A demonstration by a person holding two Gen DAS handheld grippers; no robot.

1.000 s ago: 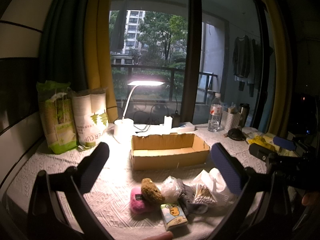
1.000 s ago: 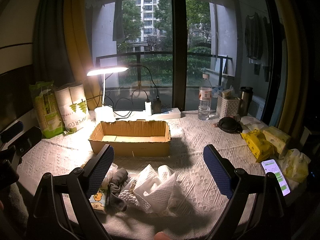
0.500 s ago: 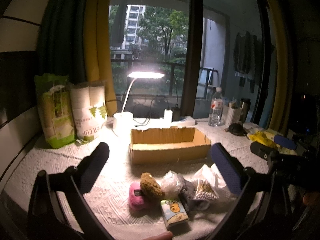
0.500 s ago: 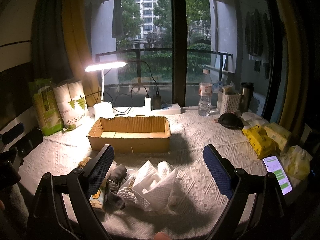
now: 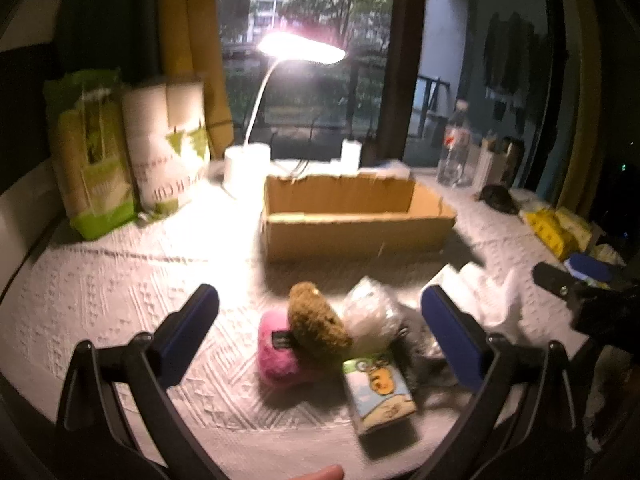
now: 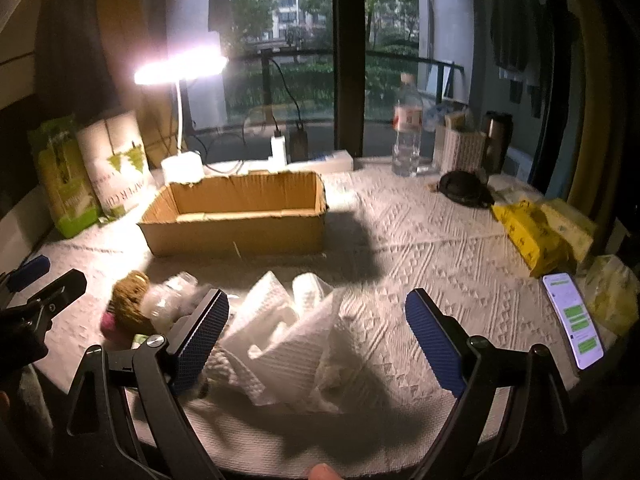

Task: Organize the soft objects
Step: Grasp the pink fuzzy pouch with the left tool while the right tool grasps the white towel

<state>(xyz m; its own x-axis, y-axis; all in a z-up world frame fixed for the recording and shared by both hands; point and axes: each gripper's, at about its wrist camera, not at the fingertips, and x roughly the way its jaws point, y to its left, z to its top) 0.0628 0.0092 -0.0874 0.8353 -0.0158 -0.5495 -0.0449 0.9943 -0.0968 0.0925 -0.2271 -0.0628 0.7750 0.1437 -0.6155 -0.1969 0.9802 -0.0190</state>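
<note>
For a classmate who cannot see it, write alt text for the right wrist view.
Open right gripper hovers over crumpled white paper towels on a textured tablecloth; behind them an empty cardboard box, a lit desk lamp.

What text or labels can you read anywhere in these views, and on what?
"PAPER CU", the end cut off: white paper-cup sleeve, running up its side.
Tissue pack: cartoon print, wording too blurred to read.
Pink soft ball: small dark tag, unreadable.
Phone: green chat bubbles, too small to read.
Water bottle: red label, blurred.
Green bag: print unreadable.
</note>
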